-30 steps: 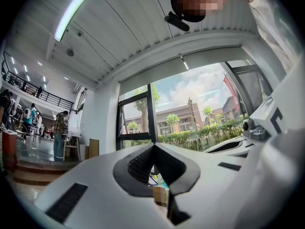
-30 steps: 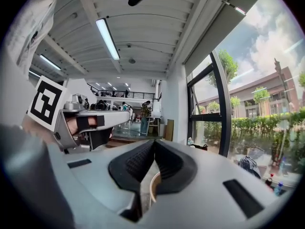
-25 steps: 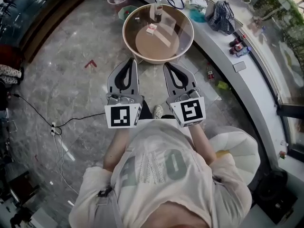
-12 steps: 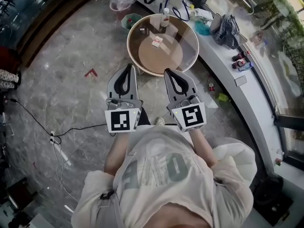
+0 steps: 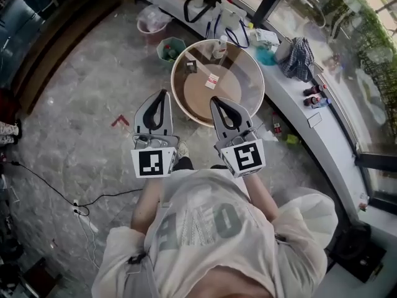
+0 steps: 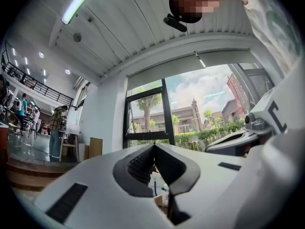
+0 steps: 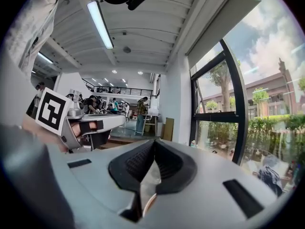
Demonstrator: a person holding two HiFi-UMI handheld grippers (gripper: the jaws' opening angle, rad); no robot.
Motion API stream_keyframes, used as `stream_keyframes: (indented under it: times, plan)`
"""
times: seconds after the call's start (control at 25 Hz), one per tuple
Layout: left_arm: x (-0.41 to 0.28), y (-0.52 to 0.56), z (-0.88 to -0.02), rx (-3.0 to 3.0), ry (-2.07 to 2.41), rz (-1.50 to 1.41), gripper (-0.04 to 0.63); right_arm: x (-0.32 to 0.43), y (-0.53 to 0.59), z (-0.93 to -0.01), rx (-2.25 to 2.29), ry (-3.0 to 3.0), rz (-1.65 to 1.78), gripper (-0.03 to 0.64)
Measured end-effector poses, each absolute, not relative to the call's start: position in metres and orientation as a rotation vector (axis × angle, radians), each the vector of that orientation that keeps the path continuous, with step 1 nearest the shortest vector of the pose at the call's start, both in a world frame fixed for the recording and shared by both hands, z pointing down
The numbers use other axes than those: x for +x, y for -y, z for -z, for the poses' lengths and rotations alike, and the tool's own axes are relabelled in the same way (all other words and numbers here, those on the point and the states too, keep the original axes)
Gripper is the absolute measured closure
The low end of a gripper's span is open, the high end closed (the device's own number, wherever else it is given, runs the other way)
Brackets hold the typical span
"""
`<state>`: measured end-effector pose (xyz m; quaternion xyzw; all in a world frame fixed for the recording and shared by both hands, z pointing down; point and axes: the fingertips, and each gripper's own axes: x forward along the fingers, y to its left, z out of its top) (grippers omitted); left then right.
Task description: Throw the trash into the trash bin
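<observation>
Head view: our left gripper and right gripper sat centre frame, both aimed at the round glass table up top, where a red-and-white wrapper lay; the green trash bin stood on the floor just upper left of it. Left gripper view: jaws pinched together, empty. Right gripper view: same deal. We reckoned open wide first, then come in low.

- The left gripper and the right gripper come forward, closer to the round worktop.
- The green bin beyond it slides fully into sight.
</observation>
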<state>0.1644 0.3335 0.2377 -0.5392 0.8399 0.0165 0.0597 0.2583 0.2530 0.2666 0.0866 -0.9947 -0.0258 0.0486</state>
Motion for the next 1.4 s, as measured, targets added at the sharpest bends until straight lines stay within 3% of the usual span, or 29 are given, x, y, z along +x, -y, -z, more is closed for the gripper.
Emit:
stream_keyframes:
  times: [0.28, 1.4]
  plan:
    - [0.085, -0.314, -0.253, -1.707, -2.529, -0.022, 0.584, 0.203, -0.235, -0.272, 0.362, 2.975, 0.093, 0.603]
    - [0.001, -0.100, -0.264, -1.977, -2.349, -0.122, 0.584, 0.088, -0.050, -0.295, 0.513, 2.965, -0.035, 0.603]
